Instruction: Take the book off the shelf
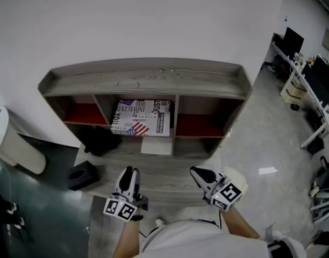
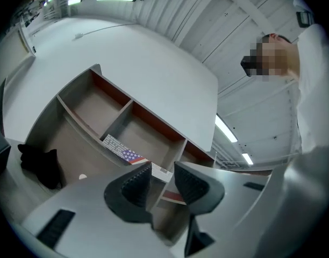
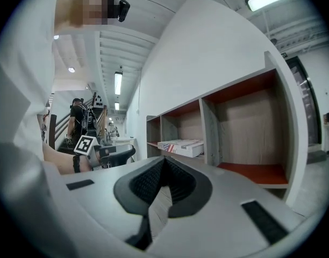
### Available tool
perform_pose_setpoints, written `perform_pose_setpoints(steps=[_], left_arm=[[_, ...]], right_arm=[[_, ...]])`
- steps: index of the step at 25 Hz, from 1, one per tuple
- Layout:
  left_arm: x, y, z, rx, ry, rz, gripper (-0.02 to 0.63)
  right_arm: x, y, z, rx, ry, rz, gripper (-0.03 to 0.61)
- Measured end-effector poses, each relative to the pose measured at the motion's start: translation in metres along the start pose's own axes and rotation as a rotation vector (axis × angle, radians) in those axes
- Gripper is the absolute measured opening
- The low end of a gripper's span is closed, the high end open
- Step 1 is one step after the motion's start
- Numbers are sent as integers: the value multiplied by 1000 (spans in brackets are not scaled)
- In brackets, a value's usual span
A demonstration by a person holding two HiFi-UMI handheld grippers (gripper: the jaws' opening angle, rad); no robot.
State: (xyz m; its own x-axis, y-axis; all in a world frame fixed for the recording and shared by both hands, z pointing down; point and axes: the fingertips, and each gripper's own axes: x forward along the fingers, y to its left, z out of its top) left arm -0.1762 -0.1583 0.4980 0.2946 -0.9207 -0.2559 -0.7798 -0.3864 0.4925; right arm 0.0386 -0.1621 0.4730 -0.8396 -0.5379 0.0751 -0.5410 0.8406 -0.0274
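My slightly parted left tongs [image 1: 129, 172] and closed right tongs [image 1: 199, 172] are facing the book [image 1: 141, 117] at twelve o'clock, likely stiff, heavy, grippable at its near edge.

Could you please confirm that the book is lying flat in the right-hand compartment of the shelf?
Not quite. The book is lying flat in the middle compartment of the shelf, not the right-hand one. The head view shows it there, between the two dividers.
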Motion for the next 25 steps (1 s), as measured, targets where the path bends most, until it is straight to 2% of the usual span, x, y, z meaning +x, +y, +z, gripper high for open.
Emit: perform_pose_setpoints(steps=[4,10,14,20,22,25], left_arm=[[22,4,1,-63,-19,-34,131],[55,17,0,-160,-23,-54,181],[74,27,-10,-311,-19,-76,235],[100,43,-26,-543,-38,-87,358],[111,48,-26,-586,-52,-77,377],[127,55,-20,-608,-98,-72,402]], right_arm=[[-16,-6,-1,2,4,-38,23],[-31,-10,-4,18,0,-79,23],[-39,-10,-8,37,-4,-103,23],[-52,-10,-14,47,-1,-136,23],[-55,-11,-17,62,3,-146,23],[-55,-7,-19,81,3,-148,23]])
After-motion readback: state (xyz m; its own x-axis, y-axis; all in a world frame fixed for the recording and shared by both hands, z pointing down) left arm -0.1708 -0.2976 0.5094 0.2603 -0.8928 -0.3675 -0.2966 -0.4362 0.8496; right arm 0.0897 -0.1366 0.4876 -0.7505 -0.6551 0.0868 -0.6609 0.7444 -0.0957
